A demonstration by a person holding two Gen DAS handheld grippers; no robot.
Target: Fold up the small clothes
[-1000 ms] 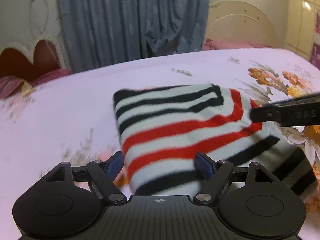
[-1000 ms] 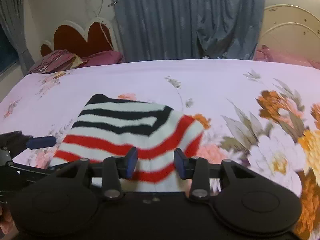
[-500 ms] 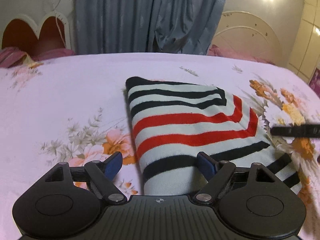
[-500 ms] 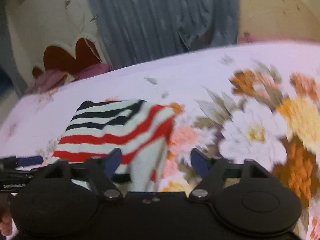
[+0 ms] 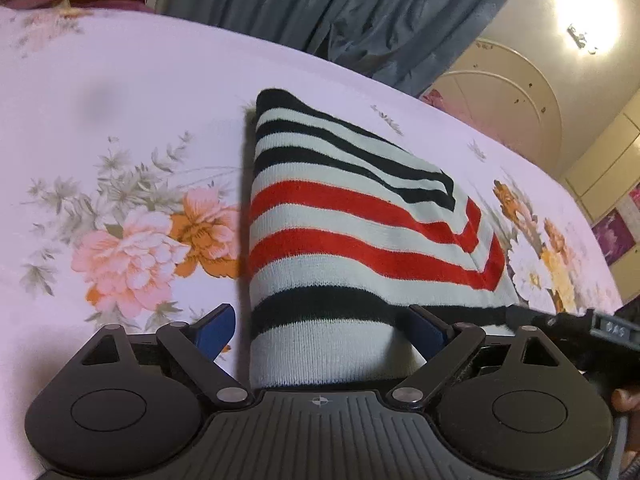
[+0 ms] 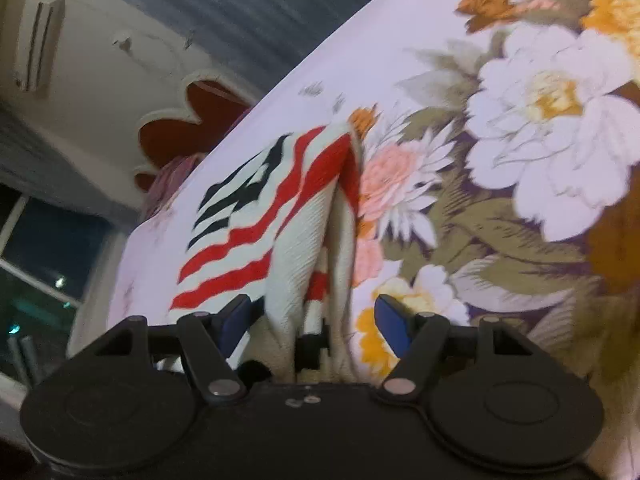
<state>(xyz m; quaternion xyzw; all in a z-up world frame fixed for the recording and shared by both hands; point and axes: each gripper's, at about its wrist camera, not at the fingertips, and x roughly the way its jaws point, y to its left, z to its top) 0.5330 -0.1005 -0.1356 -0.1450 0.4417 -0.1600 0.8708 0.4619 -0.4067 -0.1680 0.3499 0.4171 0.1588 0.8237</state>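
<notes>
A folded knit garment (image 5: 352,240) with black, red and white stripes lies flat on the floral bedsheet (image 5: 120,120). Its near end sits between the fingers of my left gripper (image 5: 322,330), whose jaws are opening; the left pad stands clear of the cloth. In the right wrist view the garment (image 6: 248,232) shows its layered open edge, which runs in between the fingers of my right gripper (image 6: 316,320). Those jaws are opening too, and neither pad presses the cloth. The right gripper (image 5: 580,326) also shows as a black bar at the garment's right side.
The bedsheet (image 6: 520,200) stretches wide on every side of the garment. A grey curtain (image 5: 320,8) and a heart-shaped headboard (image 6: 180,136) stand behind the bed. A dark window (image 6: 40,260) is at the left, and a bright lamp (image 5: 580,0) glows at the upper right.
Both grippers have sunk toward the bed and rolled, so both views now tilt. Both pairs of jaws have spread wider. The right pads have moved off the garment's edge.
</notes>
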